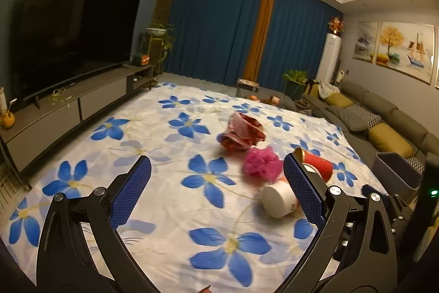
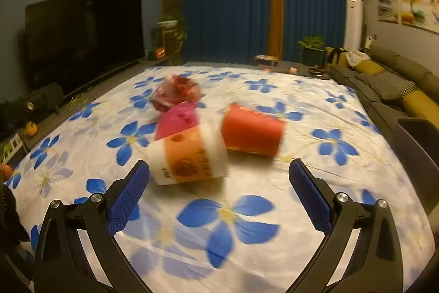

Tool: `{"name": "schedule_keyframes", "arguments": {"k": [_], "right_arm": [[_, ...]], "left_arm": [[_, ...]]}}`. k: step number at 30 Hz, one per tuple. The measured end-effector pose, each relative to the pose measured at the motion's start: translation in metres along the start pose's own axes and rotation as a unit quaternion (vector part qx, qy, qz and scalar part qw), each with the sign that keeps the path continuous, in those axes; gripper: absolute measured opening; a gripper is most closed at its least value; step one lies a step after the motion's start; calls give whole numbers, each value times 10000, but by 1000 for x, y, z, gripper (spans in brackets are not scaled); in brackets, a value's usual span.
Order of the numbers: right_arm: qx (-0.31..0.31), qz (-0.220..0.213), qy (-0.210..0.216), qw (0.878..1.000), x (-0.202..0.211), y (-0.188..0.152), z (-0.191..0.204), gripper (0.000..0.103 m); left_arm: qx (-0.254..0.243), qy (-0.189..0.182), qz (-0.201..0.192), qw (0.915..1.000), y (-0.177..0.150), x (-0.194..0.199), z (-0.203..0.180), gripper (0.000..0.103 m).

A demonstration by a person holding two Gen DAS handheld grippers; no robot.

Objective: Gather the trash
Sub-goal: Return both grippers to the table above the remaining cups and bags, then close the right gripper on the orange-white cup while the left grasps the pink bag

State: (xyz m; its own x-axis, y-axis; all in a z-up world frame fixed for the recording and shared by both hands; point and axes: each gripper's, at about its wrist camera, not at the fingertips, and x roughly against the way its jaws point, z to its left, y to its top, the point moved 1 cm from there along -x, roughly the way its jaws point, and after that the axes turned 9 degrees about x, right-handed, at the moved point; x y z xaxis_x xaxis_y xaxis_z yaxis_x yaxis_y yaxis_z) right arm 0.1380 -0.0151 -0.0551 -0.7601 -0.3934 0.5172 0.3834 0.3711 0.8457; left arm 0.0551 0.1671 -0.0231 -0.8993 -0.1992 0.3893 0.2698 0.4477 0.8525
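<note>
Trash lies in a small group on a white sheet (image 2: 315,183) printed with big blue flowers, and we see four pieces. Nearest to the right tongs (image 2: 219,177) is a white cup (image 2: 189,155) on its side, with an orange band around its middle and some dark marks on the band; the print is too blurred to read. In the left view the same cup (image 1: 278,198) shows us its plain white round end, and part of it is hidden behind the right finger of the left tongs (image 1: 216,184). Just beside it lies a red cup (image 2: 251,132), also on its side, with a gold rim that we see in the left view (image 1: 319,165). The two cups are close together; we cannot tell if they touch. Behind the white cup there is a pink wad (image 2: 178,120), which looks fluffy and crumpled in the left view (image 1: 260,164). Farther back sits a red wrapper (image 2: 175,94), a crumpled ball of shiny film, dark red with paler pink parts (image 1: 241,135).

Both tongs stand wide open above the sheet, and nothing is between their blue pads. At the right edge of the sheet, in front of a grey sofa (image 2: 395,78), we see a dark bin (image 2: 419,139).
</note>
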Motion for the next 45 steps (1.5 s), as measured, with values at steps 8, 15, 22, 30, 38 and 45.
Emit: {"name": "schedule_keyframes", "arguments": {"k": [8, 15, 22, 30, 38, 45], "right_arm": [[287, 283, 125, 9991, -29, 7, 21, 98], [396, 552, 97, 9976, -49, 12, 26, 98], [293, 677, 199, 9971, -60, 14, 23, 97], [274, 744, 312, 9964, -62, 12, 21, 84], [242, 648, 216, 9974, -47, 5, 14, 83], [-149, 433, 83, 9989, -18, -5, -12, 83]], "left_arm": [[113, 38, 21, 9999, 3, -4, 15, 95], [148, -2, 80, 9999, 3, -10, 16, 95], [108, -3, 147, 9998, 1, -14, 14, 95], [56, -30, 229, 9997, -3, -19, 11, 95], [-78, -87, 298, 9995, -7, -26, 2, 95], [-228, -336, 490, 9980, -15, -40, -18, 95]]}}
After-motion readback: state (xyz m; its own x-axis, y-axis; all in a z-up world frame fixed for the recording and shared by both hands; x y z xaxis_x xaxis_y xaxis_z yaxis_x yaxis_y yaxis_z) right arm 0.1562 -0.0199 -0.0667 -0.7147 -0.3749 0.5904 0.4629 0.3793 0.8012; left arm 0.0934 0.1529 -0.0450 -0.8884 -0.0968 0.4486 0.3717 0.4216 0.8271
